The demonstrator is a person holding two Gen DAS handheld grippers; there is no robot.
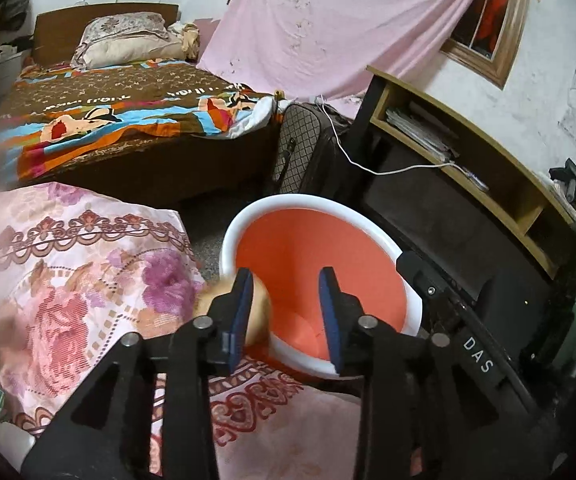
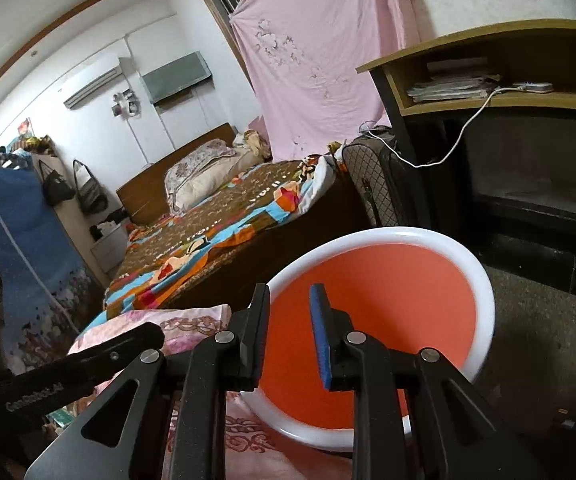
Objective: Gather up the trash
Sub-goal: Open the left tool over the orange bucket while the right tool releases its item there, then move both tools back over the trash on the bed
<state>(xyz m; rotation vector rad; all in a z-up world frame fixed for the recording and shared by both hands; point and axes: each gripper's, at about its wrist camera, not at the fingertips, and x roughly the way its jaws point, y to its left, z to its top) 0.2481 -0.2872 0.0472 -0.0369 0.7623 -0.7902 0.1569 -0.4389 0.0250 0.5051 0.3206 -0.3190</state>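
A bin with a white rim (image 1: 288, 203) and an orange inside stands on the floor close below both grippers; its rim (image 2: 427, 240) also shows in the right wrist view. My left gripper (image 1: 286, 316) hangs over the bin's near edge, open, with only the orange inside showing in the gap. A blurred tan scrap (image 1: 260, 320) sits at the bin's rim, behind the left finger; I cannot tell whether it touches the pad. My right gripper (image 2: 289, 332) is over the bin too, open by a narrow gap with nothing in it.
A pink floral cloth (image 1: 88, 272) covers the surface to the left of the bin. Behind it are a bed with a patterned blanket (image 1: 128, 120) and a quilted suitcase (image 1: 307, 148). A black desk with a wooden shelf (image 1: 467, 160) stands to the right. The right gripper's body (image 1: 447, 320) is close beside the left gripper.
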